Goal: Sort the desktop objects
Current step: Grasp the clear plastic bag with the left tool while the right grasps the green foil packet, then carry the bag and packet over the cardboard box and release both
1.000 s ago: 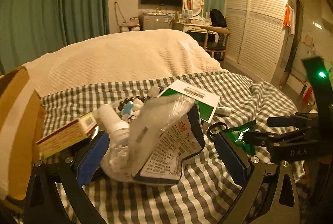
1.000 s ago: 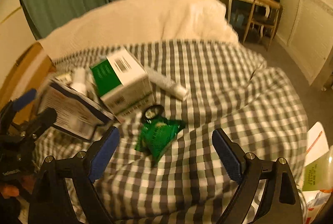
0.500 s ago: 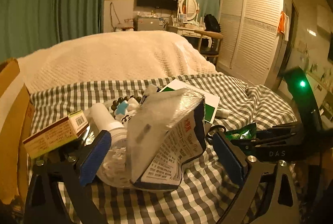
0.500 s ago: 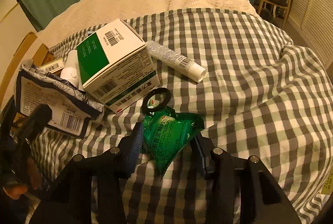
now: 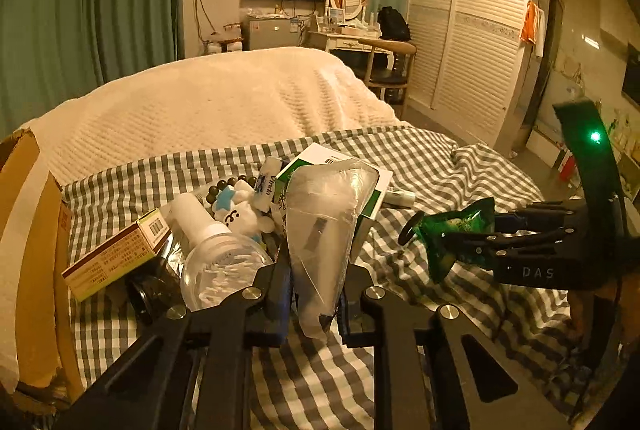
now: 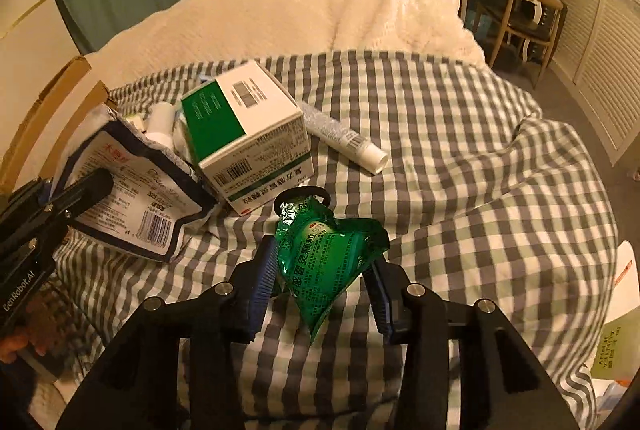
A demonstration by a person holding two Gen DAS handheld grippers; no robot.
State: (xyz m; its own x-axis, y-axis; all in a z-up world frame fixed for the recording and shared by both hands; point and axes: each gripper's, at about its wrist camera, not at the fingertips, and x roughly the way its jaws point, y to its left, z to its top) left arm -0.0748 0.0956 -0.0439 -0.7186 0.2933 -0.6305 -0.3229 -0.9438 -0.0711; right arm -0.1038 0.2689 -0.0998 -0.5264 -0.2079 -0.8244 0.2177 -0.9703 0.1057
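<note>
My left gripper [image 5: 316, 266] is closing, and its pads press on a clear pouch [image 5: 324, 214] with a dark blue printed back [image 6: 132, 198], which stands upright between them. My right gripper [image 6: 320, 262] is also closing. Its blue pads squeeze a green sachet [image 6: 324, 250], which hangs just above the checked sheet [image 6: 460, 190]. In the left wrist view the sachet [image 5: 452, 230] sticks out of the right gripper [image 5: 460, 242] at the right. A black hair ring [image 6: 304, 196] lies right behind the sachet.
A green and white box [image 6: 244, 126] and a white tube [image 6: 344, 138] lie on the sheet. Left of the pouch are a clear bottle [image 5: 216, 258], a yellow carton [image 5: 112, 254], a plush toy [image 5: 240, 206], beads and a tissue pack. A cardboard box [image 5: 28, 250] stands far left.
Both grippers went from wide open to closed. The left closed on the pouch. The right moved in over the green sachet, closed on it and raised it slightly.
</note>
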